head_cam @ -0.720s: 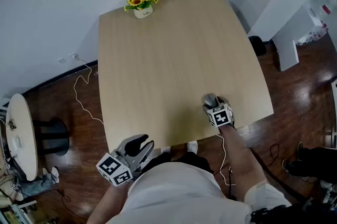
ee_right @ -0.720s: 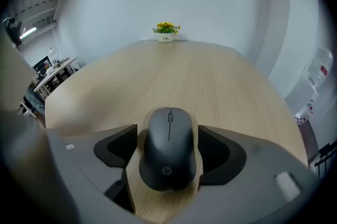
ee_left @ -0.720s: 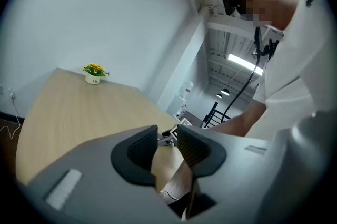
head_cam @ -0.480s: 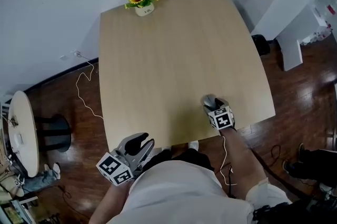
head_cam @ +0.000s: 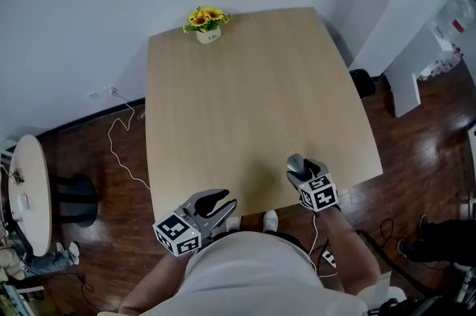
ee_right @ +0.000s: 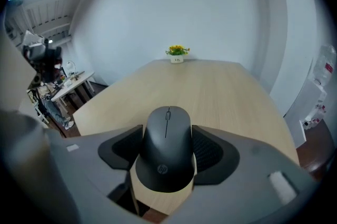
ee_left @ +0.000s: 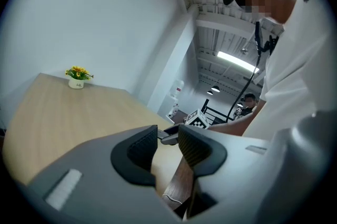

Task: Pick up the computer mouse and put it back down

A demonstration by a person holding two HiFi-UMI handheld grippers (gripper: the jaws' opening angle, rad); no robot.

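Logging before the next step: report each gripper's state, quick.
Left gripper: open, empty.
Right gripper: closed on the mouse.

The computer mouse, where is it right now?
In the head view the computer mouse is at the table's near right edge, clamped between the jaws of the right gripper, far from the flower pot across the table.

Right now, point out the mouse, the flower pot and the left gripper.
mouse [ee_right: 167, 149], right gripper view, top shell.
flower pot [head_cam: 209, 36], head view, white pot side.
left gripper [ee_left: 167, 137], left gripper view, midway between its fingertips.
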